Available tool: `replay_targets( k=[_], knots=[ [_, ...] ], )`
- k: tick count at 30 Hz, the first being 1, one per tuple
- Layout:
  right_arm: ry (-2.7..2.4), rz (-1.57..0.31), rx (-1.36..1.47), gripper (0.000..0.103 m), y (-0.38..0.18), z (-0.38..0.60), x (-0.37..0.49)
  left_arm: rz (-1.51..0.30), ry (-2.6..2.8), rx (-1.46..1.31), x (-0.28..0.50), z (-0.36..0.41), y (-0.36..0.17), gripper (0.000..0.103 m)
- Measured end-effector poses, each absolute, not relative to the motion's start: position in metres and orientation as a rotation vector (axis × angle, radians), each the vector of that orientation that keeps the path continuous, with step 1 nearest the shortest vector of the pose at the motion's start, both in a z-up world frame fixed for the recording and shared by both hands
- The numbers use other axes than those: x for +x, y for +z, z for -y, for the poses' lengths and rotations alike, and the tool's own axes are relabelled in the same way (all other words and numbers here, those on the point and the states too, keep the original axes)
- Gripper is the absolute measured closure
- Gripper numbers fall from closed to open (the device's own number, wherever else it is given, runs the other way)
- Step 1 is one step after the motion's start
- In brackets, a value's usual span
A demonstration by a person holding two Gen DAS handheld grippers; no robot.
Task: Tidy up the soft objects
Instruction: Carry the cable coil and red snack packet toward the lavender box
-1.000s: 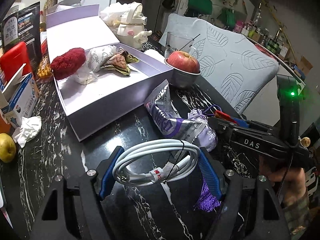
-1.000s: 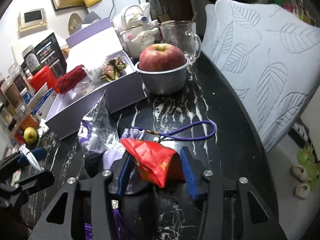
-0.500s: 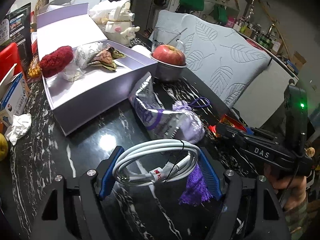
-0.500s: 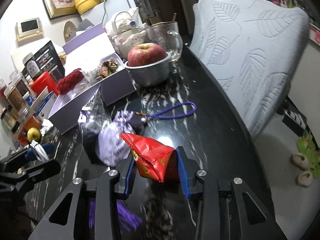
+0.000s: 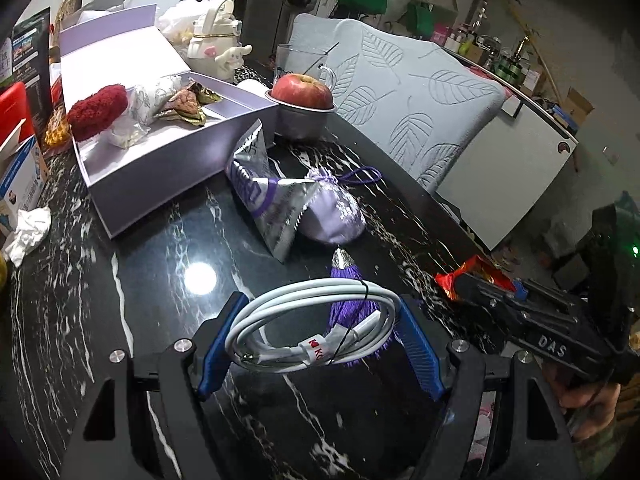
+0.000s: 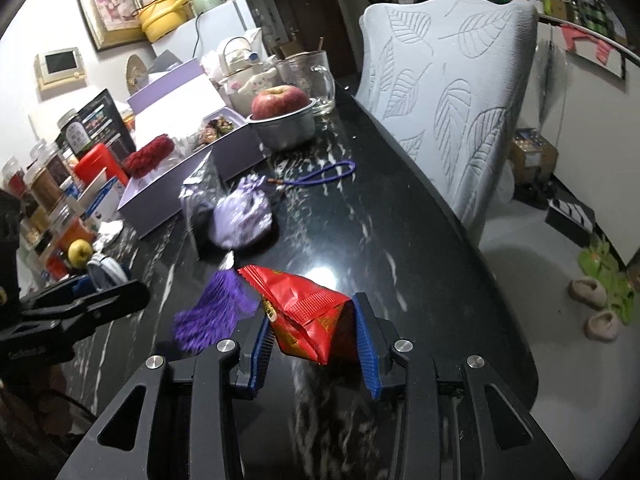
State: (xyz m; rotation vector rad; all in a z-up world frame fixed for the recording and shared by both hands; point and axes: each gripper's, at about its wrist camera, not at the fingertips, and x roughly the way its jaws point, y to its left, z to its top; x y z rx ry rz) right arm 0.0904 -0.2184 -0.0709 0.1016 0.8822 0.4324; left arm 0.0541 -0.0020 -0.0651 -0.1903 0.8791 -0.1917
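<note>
- Gripping a coiled white cable (image 5: 316,328), the left claw (image 5: 320,344) stands about half open, its blue pads pressed on both sides of the coil above the black marbled bench (image 5: 140,280).
- Its view alone shows the inside of the lavender box (image 5: 160,168), where a red fuzzy item (image 5: 98,110) and wrapped sweets (image 5: 184,102) lie at the far end.
- Before the box lie a silver-purple packet (image 5: 264,200) and, touching it, a lavender sachet (image 5: 332,216); its purple tassel (image 5: 348,312) runs under the cable.
- The right claw (image 6: 316,340) is clamped on a red snack packet (image 6: 304,304), jaws as narrow as they go, held near the bench's right edge.
- Only the right view shows the floor with slippers (image 6: 592,304), the jars along the bench's left edge and a yellow fruit (image 6: 80,252).
- Both views show an apple (image 6: 280,102) in a metal bowl (image 6: 286,132) beside the box, a glass mug (image 6: 308,80) behind.
- The left view catches the right claw from the side, with a hand (image 5: 584,400) on its grip.
</note>
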Motion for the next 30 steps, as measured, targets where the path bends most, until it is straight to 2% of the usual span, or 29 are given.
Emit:
replay_targets(
  k=[15,30],
  knots=[
    [0.588,-0.85,0.069,0.066,-0.057,0.179,0.035,-0.823,-0.145,-0.2,0.009,-0.019,-0.049,0.029],
    [0.783,-0.746,-0.017,0.066,-0.014,0.123,0.033,-0.666,-0.028,-0.186,-0.007,-0.064,-0.001,0.029]
  ],
)
